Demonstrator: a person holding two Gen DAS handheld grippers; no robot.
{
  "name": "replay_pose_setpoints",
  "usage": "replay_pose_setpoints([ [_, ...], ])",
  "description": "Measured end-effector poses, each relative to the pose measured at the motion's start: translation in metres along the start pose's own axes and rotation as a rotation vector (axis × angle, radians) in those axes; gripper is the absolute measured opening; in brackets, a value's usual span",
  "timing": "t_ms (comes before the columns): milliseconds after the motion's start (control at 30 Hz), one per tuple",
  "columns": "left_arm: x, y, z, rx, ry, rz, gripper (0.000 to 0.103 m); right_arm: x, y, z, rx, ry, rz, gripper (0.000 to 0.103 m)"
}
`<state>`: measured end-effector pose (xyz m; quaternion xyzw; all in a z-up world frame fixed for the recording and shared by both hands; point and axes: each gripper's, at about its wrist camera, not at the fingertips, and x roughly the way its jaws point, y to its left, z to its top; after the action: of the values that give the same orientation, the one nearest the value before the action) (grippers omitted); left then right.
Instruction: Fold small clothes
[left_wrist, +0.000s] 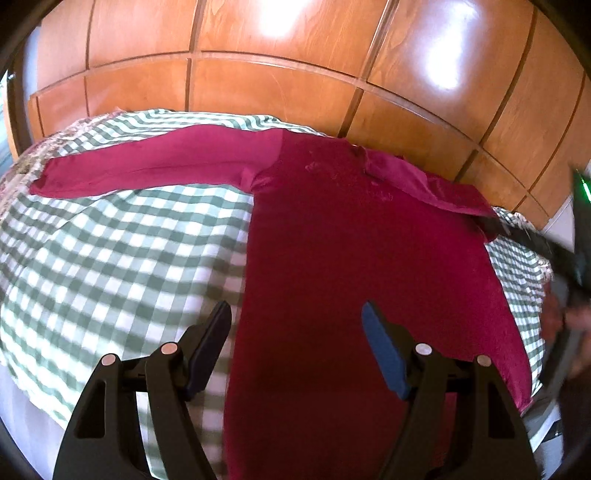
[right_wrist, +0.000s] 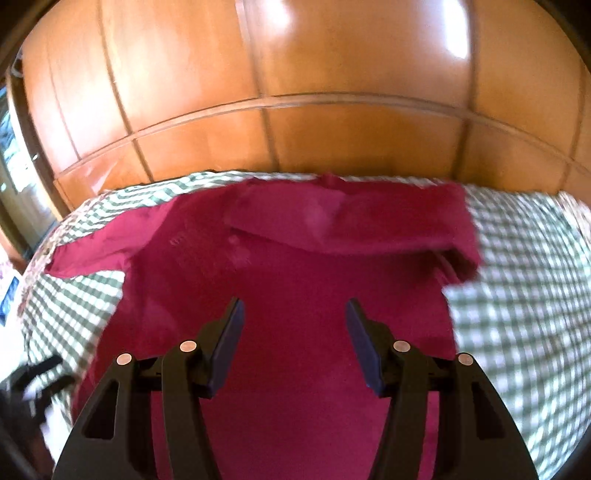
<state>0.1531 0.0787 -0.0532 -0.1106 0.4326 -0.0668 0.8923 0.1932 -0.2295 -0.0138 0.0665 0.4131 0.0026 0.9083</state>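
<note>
A dark red long-sleeved top (left_wrist: 332, 229) lies flat on a green and white checked cloth (left_wrist: 122, 251). Its left sleeve (left_wrist: 147, 162) stretches out to the left. Its right sleeve (right_wrist: 347, 218) is folded in across the chest. My left gripper (left_wrist: 295, 314) is open and empty above the top's left edge. My right gripper (right_wrist: 293, 310) is open and empty above the middle of the top (right_wrist: 295, 295). The right gripper also shows blurred at the right edge of the left wrist view (left_wrist: 554, 254).
A glossy wooden panelled wall (left_wrist: 277, 85) rises right behind the far edge of the cloth. The checked cloth (right_wrist: 517, 288) spreads wide on both sides of the top. Dark blurred objects (right_wrist: 37, 380) sit at the lower left of the right wrist view.
</note>
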Motion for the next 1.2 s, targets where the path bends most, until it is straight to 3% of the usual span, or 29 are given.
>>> replay_pose_setpoints([
  [133,0.016,0.01,0.034,-0.066,0.005,-0.065,0.072,-0.015,-0.04,-0.031,0.088,0.023,-0.03,0.057],
  [200,0.027,0.008,0.056,-0.064,0.004,-0.08,0.072,-0.019,-0.063,-0.047,0.157,0.034,-0.053,0.064],
  [367,0.076,-0.012,0.108,-0.062,0.043,-0.149,0.07,-0.019,-0.104,-0.071,0.273,0.063,-0.105,0.064],
  [600,0.166,-0.068,0.165,-0.052,0.135,-0.211,0.064,-0.012,-0.145,-0.058,0.357,0.025,-0.153,0.064],
  [733,0.219,-0.099,0.185,-0.039,0.194,-0.203,0.064,0.018,-0.157,-0.04,0.362,0.034,-0.145,0.064],
  [800,0.24,-0.111,0.19,-0.028,0.225,-0.186,0.052,0.04,-0.159,-0.029,0.368,0.039,-0.14,0.064],
  [833,0.245,-0.117,0.193,-0.017,0.224,-0.173,0.023,0.048,-0.16,-0.024,0.378,0.042,-0.136,0.064],
  [867,0.245,-0.121,0.194,-0.007,0.228,-0.17,0.003,0.061,-0.163,-0.016,0.394,0.044,-0.128,0.064],
  [1033,0.183,-0.096,0.22,-0.093,0.055,-0.281,0.004,0.085,-0.175,0.008,0.464,0.008,-0.135,0.064],
  [1133,0.152,-0.063,0.215,-0.098,0.004,-0.257,0.003,0.08,-0.17,0.007,0.436,0.008,-0.1,0.064],
  [1200,0.152,-0.05,0.201,-0.046,0.013,-0.177,0.004,0.074,-0.165,0.001,0.396,0.029,-0.083,0.064],
])
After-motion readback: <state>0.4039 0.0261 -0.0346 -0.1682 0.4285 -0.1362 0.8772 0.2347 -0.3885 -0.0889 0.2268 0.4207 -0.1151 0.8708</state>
